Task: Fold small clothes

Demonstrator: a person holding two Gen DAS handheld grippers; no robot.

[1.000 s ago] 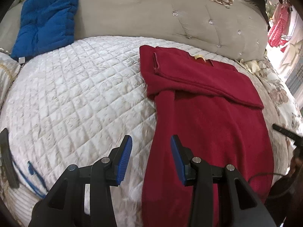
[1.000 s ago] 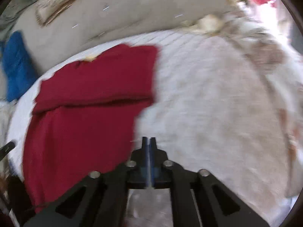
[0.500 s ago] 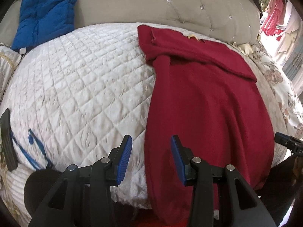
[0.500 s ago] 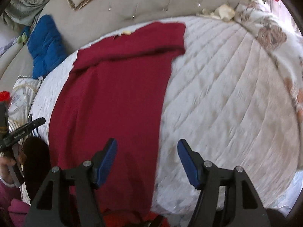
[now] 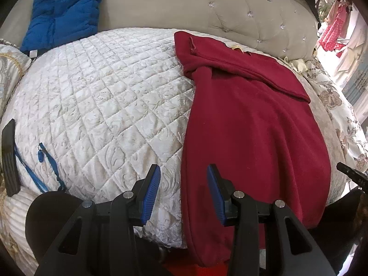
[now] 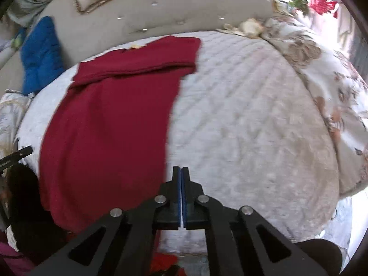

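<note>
A dark red garment [image 5: 248, 124] lies lengthwise on the white quilted bed cover [image 5: 103, 96], its sleeves folded across the far end and its near hem hanging over the bed's front edge. My left gripper [image 5: 182, 186] hovers open above the garment's left edge near the hem, nothing between its blue pads. In the right wrist view the same garment [image 6: 110, 119] lies to the left. My right gripper [image 6: 180, 184] is shut with nothing in it, above the bare quilt just right of the garment's right edge.
A grey tufted headboard [image 5: 207, 7] runs along the back, with a blue cushion [image 5: 64, 9] at its left. A floral bedspread [image 6: 333, 87] drapes the right side. A blue cord [image 5: 46, 168] lies on the quilt at left. Red clothes [image 5: 333, 30] hang far right.
Both grippers drew back toward the bed's front edge, so the hem came into view. The right gripper opened wide half a second ago and has shut again; the left stayed open.
</note>
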